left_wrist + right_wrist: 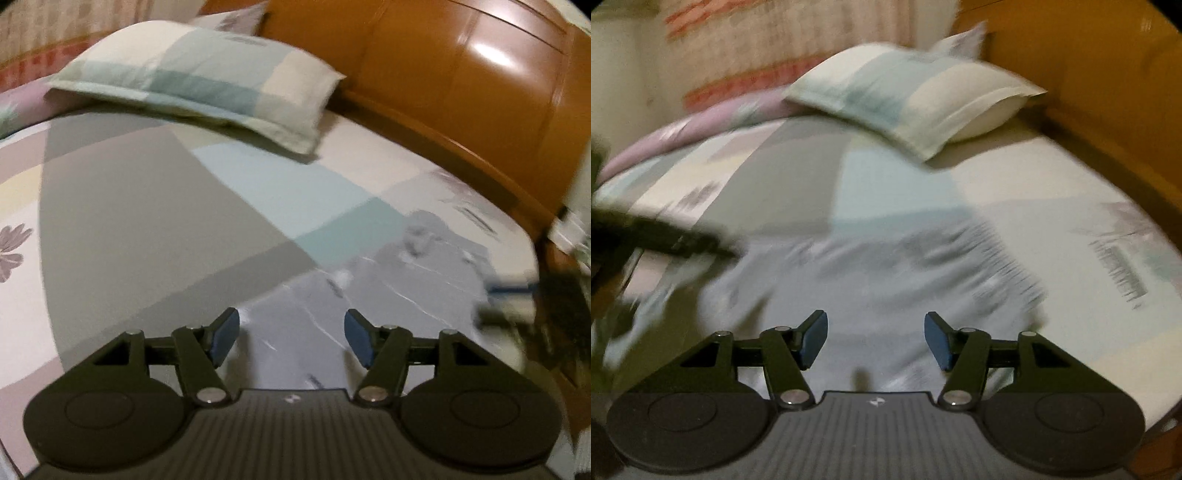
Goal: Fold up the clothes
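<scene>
Grey-blue garment (399, 280) is being shown lying spread on the patterned bedsheet (147, 206), below the pillow (199, 74). Left gripper (291, 339) and right gripper (875, 339) are being held above it, jaws parted and empty, presumably for access to its edges.

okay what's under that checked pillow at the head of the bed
The pillow lies on the patchwork bedsheet, beside the wooden headboard. A second pillow's corner shows behind it. Whatever lies directly beneath it is covered.
</scene>
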{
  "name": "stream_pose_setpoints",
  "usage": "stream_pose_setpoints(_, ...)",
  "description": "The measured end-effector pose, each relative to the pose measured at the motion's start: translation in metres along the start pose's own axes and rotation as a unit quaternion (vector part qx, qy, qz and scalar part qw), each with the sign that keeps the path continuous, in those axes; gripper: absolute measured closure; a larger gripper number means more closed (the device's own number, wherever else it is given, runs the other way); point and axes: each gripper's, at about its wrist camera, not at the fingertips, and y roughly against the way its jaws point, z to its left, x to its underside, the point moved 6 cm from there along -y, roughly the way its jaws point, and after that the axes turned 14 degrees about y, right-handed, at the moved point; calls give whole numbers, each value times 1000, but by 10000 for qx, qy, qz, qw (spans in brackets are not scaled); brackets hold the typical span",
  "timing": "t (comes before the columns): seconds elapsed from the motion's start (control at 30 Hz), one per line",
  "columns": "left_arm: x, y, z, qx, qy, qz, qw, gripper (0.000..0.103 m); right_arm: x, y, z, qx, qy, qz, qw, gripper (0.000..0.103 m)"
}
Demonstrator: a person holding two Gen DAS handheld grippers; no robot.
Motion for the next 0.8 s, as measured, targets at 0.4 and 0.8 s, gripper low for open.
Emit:
stream_pose_setpoints(0.4, 10, -25, 12, -124, -30, 393, 9991, 37, -40, -90, -40, -998, -700, 8, 9925, 40)
stream_pose_setpoints(0.8, 3, 3, 17, -492, -194, 84, 9986, 37, -29, -31, -27, -179, 178, 3, 9997, 34)
